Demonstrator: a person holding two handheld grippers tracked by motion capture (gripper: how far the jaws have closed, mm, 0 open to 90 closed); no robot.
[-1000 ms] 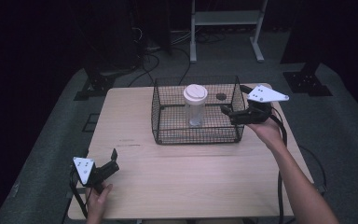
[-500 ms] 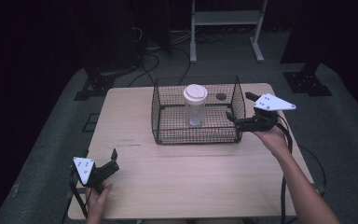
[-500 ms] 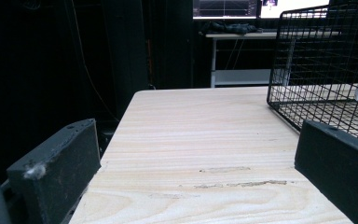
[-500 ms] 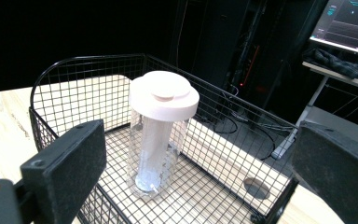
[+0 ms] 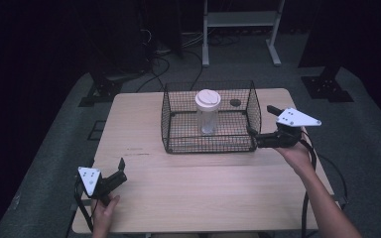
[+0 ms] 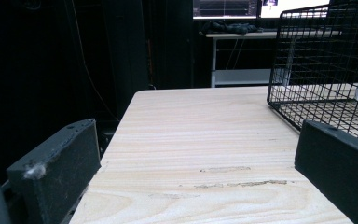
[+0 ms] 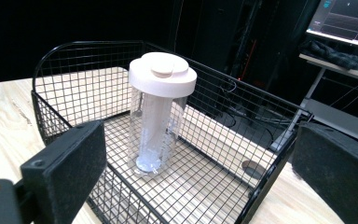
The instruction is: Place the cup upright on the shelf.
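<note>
Beside basket (image 5: pixel 252 106), right gripper (image 5: pixel 256 140) held level, fingers (image 7: pixel 70 163) apart.

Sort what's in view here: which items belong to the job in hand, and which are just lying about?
In the job:
wire basket
clear tumbler with white lid, upright in the basket
right gripper, open at the basket's side

Lying about:
left gripper, open, idle near the table's corner
small dark disc behind the basket

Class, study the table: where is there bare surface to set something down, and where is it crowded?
Bare wood runs across the table between the left gripper and the wire basket, and left of the basket. The right side is tight: the right gripper sits at the basket's wall. Inside, the lidded clear bottle takes the middle.
</note>
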